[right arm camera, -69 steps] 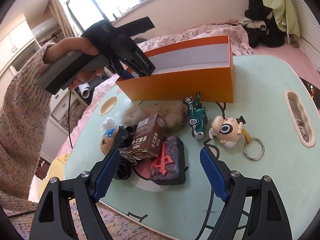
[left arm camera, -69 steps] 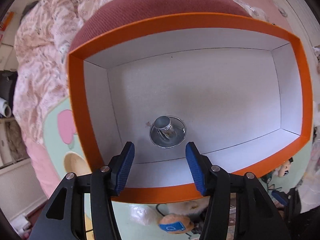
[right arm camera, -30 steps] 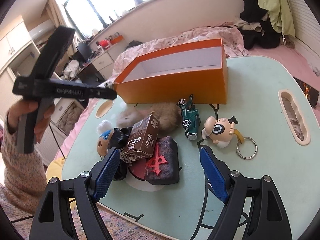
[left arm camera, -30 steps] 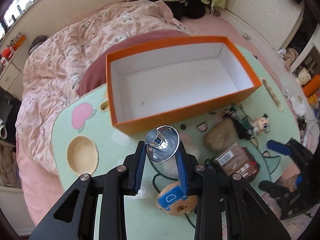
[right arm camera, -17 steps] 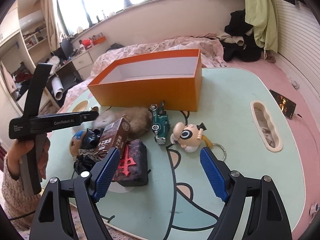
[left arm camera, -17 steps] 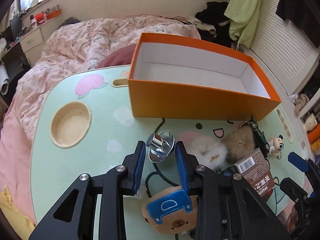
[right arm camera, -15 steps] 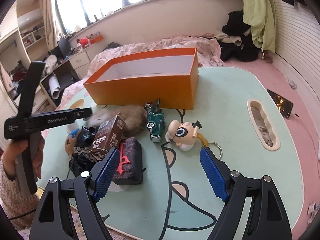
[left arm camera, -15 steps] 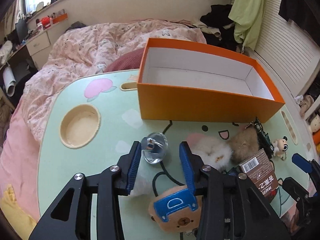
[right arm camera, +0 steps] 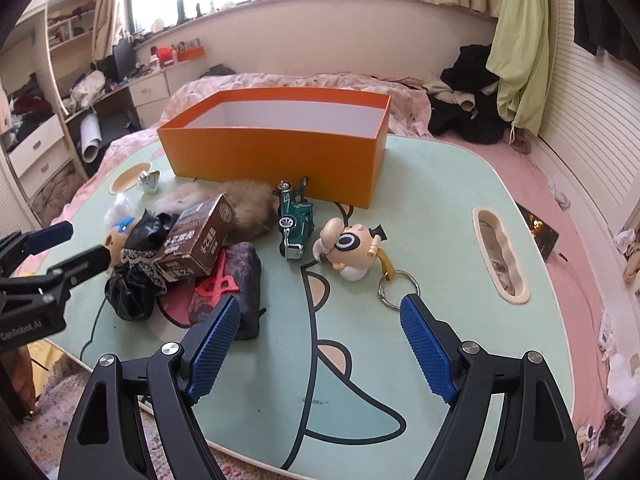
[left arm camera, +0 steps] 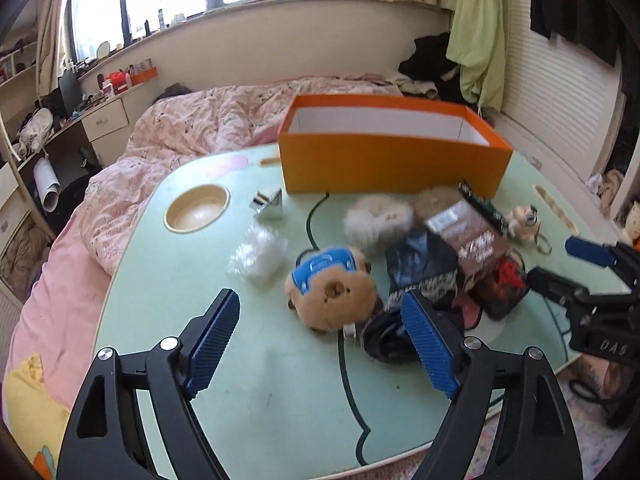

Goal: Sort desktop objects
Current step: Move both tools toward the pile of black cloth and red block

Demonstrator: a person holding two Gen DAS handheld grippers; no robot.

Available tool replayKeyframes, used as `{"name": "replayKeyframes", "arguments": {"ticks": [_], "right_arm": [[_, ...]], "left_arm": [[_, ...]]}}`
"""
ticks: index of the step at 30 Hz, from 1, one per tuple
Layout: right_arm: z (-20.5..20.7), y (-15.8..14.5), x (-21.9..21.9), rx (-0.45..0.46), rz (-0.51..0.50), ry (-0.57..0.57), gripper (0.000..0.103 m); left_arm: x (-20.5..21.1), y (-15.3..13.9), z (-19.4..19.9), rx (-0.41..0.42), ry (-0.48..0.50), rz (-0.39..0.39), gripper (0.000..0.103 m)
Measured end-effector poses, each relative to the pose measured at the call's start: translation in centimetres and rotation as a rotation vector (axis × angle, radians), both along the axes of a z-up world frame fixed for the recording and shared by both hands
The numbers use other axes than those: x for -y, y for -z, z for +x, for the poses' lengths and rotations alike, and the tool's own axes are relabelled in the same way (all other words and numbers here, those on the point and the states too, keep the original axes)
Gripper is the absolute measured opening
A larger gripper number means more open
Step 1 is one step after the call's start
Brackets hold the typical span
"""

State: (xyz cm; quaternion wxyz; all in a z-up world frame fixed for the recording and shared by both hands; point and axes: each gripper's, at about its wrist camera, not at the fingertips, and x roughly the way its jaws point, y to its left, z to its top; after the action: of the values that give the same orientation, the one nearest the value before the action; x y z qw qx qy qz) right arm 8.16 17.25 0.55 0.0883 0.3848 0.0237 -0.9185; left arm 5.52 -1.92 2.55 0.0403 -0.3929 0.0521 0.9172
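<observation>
An orange box (left arm camera: pixel 392 164) (right arm camera: pixel 272 152) stands at the back of the mint-green table (right arm camera: pixel 440 200). A small silver metal piece (left arm camera: pixel 270 206) (right arm camera: pixel 149 181) lies on the table by the box's left front corner. My left gripper (left arm camera: pixel 319 298) hovers near the front edge, its jaws opening with nothing between them. Just beyond its fingers sits a bear plush with a blue cap (left arm camera: pixel 332 288). My right gripper (right arm camera: pixel 320 302) is open and empty, short of a cartoon keychain figure (right arm camera: pixel 352 246) and a green toy car (right arm camera: pixel 294 216). A brown carton (right arm camera: pixel 200 236) rests on a dark pouch (right arm camera: pixel 244 280).
White fluff (left arm camera: pixel 258 254), two fur pompoms (left arm camera: pixel 378 218) and black lace cloth (right arm camera: pixel 136 276) crowd the table's middle. A round cup recess (left arm camera: pixel 197 208) lies at the left and a slot recess (right arm camera: pixel 500 256) at the right. A pink-quilted bed lies behind.
The left gripper carried the silver piece out of the box, let it go on the table, drew back and widened. The right gripper stayed open, tilting slightly.
</observation>
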Motion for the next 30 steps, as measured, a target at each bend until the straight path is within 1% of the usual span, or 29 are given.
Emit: {"name": "replayKeyframes", "arguments": {"ticks": [1, 3, 5, 7, 9, 11, 14, 17, 18, 20, 22, 23, 25, 30], "right_arm": [[0.1, 0.1, -0.2, 0.000, -0.001, 0.000, 0.086], [0.4, 0.2, -0.4, 0.000, -0.002, -0.002, 0.086], [0.6, 0.2, -0.5, -0.013, -0.023, -0.021, 0.086], [1.3, -0.2, -0.6, -0.051, -0.057, -0.052, 0.086], [2.1, -0.6, -0.4, -0.082, -0.064, -0.092, 0.086], [2.5, -0.2, 0.2, -0.075, -0.024, -0.122, 0.087], [2.7, 1.2, 1.1, -0.038, 0.040, -0.144, 0.087], [2.0, 2.4, 1.3, 0.020, 0.052, -0.143, 0.087], [1.8, 2.6, 1.2, 0.030, 0.042, -0.139, 0.089], [1.6, 2.7, 0.9, 0.025, 0.038, -0.122, 0.093], [1.3, 2.9, 0.5, 0.018, 0.038, -0.112, 0.102], [1.2, 3.0, 0.4, 0.016, 0.037, -0.109, 0.103], [1.1, 3.2, 0.4, 0.011, 0.035, -0.115, 0.103], [1.2, 3.2, 0.4, 0.001, 0.032, -0.127, 0.103]], "left_arm": [[0.1, 0.4, 0.0, 0.014, -0.006, 0.000, 0.083], [0.7, 0.6, 0.0, 0.024, -0.008, 0.050, 0.083], [1.4, 0.2, 0.2, 0.002, -0.010, 0.098, 0.083], [1.6, 0.1, 0.5, -0.011, -0.012, 0.110, 0.083], [1.5, 0.3, 0.8, -0.004, 0.001, 0.106, 0.083], [1.1, 0.7, 1.0, 0.016, 0.026, 0.092, 0.083], [0.7, 1.2, 1.0, 0.038, 0.034, 0.081, 0.083], [0.6, 1.9, 0.6, 0.075, 0.038, 0.088, 0.083], [0.7, 2.2, 0.5, 0.087, 0.038, 0.096, 0.083], [0.7, 2.4, 0.4, 0.086, 0.031, 0.096, 0.087], [0.7, 2.6, 0.4, 0.089, 0.025, 0.092, 0.093], [0.6, 2.8, 0.2, 0.095, 0.022, 0.082, 0.102], [0.4, 3.1, 0.0, 0.085, 0.031, 0.062, 0.103], [0.5, 3.1, 0.2, 0.072, 0.041, 0.063, 0.103]]}}
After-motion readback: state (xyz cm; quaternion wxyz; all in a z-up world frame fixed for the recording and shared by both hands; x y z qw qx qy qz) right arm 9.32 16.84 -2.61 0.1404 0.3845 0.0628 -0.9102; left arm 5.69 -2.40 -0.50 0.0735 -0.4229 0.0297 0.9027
